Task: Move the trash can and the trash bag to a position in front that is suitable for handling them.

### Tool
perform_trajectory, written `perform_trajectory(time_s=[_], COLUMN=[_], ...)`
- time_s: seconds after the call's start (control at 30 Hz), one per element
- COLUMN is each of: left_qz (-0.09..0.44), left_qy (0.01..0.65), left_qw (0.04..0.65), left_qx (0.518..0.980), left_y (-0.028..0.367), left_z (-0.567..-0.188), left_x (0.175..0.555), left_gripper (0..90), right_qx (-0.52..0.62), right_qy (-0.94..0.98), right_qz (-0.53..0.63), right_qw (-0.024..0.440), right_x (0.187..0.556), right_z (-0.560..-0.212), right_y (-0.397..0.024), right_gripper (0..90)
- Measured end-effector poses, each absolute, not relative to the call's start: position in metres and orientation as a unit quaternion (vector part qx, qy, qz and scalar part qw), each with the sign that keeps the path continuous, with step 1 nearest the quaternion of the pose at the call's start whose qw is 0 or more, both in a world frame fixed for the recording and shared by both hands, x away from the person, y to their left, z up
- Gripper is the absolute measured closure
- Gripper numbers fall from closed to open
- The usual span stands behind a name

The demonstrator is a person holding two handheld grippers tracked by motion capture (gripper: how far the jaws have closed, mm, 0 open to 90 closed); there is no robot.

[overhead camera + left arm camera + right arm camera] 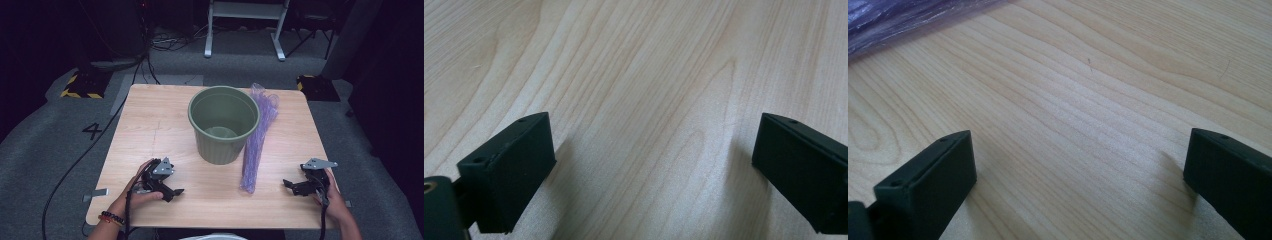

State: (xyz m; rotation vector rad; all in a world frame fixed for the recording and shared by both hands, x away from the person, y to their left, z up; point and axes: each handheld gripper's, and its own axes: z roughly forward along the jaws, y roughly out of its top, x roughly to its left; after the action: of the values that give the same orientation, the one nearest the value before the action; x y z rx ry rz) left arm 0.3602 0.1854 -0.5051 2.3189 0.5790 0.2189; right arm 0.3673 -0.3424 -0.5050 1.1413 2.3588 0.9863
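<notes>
A green plastic bin (223,123) stands upright and empty in the middle of the wooden table (150,125). Beside it on the right lies a long folded purple plastic bag (257,140), reaching toward the front; its edge shows at the top left in the right gripper view as a purple bag (893,17). My left gripper (175,192) rests near the front left of the table, open, with bare wood between its jaws (651,150). My right gripper (289,186) sits at the front right, just right of the bag's near end, open over bare wood (1078,165).
The table stands on grey carpet with cables (90,145) trailing at the left. A white metal frame (245,25) stands behind the table. Yellow-and-black striped blocks (80,85) lie at the far left and far right.
</notes>
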Motion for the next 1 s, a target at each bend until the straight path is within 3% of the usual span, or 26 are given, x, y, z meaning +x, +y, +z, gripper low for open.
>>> perform_trajectory(time_s=[0.53, 0.57, 0.6, 0.63, 0.67, 0.7, 0.77, 1.0], left_qz=[0.091, 0.092, 0.092, 0.093, 0.093, 0.094, 0.094, 0.097], left_qy=[0.242, 0.244, 0.244, 0.247, 0.247, 0.247, 0.248, 0.256], left_qw=[0.360, 0.361, 0.361, 0.361, 0.361, 0.360, 0.360, 0.360], left_qx=[0.896, 0.896, 0.896, 0.895, 0.895, 0.895, 0.894, 0.892], left_y=[0.187, 0.187, 0.187, 0.187, 0.187, 0.188, 0.188, 0.188], left_z=[-0.505, -0.505, -0.505, -0.505, -0.505, -0.505, -0.505, -0.505], left_x=[0.358, 0.358, 0.358, 0.357, 0.357, 0.357, 0.357, 0.356], left_gripper=[2.7, 2.7, 2.7, 2.7, 2.7, 2.7, 2.7, 2.7], right_qx=[0.392, 0.386, 0.386, 0.383, 0.383, 0.382, 0.372, 0.319], right_qy=[0.833, 0.835, 0.835, 0.830, 0.830, 0.827, 0.828, 0.840], right_qz=[0.351, 0.356, 0.356, 0.369, 0.369, 0.372, 0.373, 0.401], right_qw=[0.169, 0.167, 0.167, 0.170, 0.170, 0.180, 0.193, 0.181], right_x=[0.367, 0.367, 0.367, 0.366, 0.366, 0.365, 0.364, 0.366], right_z=[-0.505, -0.504, -0.504, -0.503, -0.503, -0.500, -0.496, -0.485], right_y=[-0.343, -0.345, -0.345, -0.346, -0.346, -0.342, -0.337, -0.306], right_gripper=[2.5, 8.2, 8.2, 23.2, 23.2, 15.8, 24.1, 32.5])
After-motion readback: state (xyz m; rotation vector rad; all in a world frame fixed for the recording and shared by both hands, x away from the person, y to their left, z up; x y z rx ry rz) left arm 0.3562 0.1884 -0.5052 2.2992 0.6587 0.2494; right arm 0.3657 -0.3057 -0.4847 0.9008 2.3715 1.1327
